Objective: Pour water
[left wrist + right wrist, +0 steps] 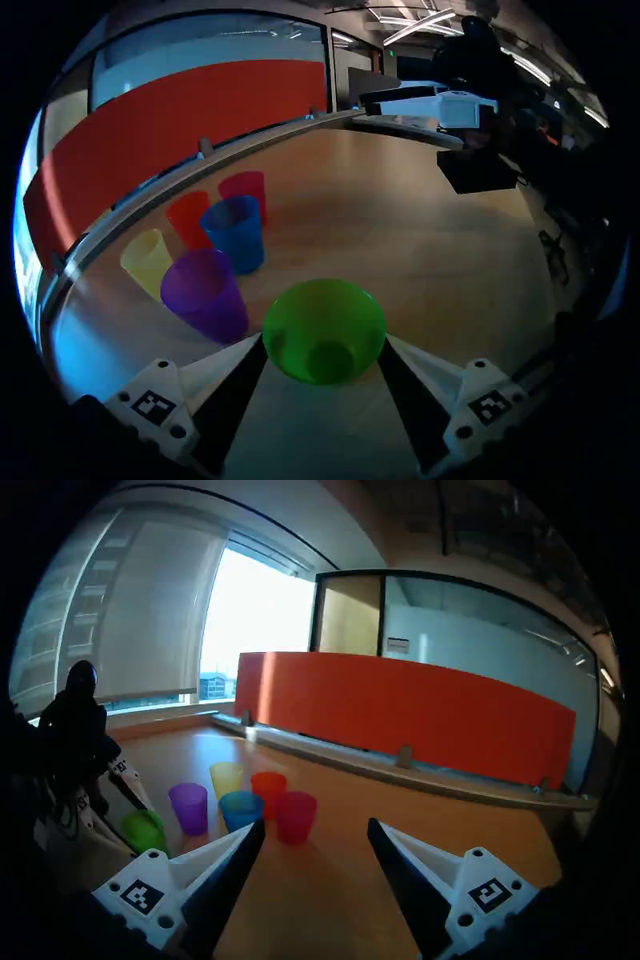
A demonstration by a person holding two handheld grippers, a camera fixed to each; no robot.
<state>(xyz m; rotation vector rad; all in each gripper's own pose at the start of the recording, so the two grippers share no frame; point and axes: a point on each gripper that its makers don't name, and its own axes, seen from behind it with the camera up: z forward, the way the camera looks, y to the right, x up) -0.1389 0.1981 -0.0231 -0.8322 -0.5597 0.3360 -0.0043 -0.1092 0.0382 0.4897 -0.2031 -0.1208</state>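
Gripping the green cup [324, 324], the left gripper [324, 346] has its two white fingers [232, 364] closed against the cup's opposite sides, and the cup's open mouth faces up towards the camera so that its inside and bottom show. Whether it holds water cannot be told, nor whether it rests on the wooden worktop [432, 248] or hangs just above it. Five more cups stand close together nearer the worktop's edge that runs along the orange partition [184, 112]. The purple cup [206, 294] is just beside the green one, the yellow cup [147, 261] is next to the purple one on the partition side, and the blue cup [234, 232] is behind the purple one. The orange cup [188, 216] and the pink-red cup [246, 190] stand beyond the blue one, closest to that edge. All five are upright with their mouths up. In the right gripper view the right gripper [316, 824] stands over the worktop with its jaws wide and nothing between its fingers, pointing towards the same cluster and the partition. At the left of that view the green cup shows between the left gripper's fingers, just beside the purple cup, with a dark arm behind it against the bright window [256, 632].
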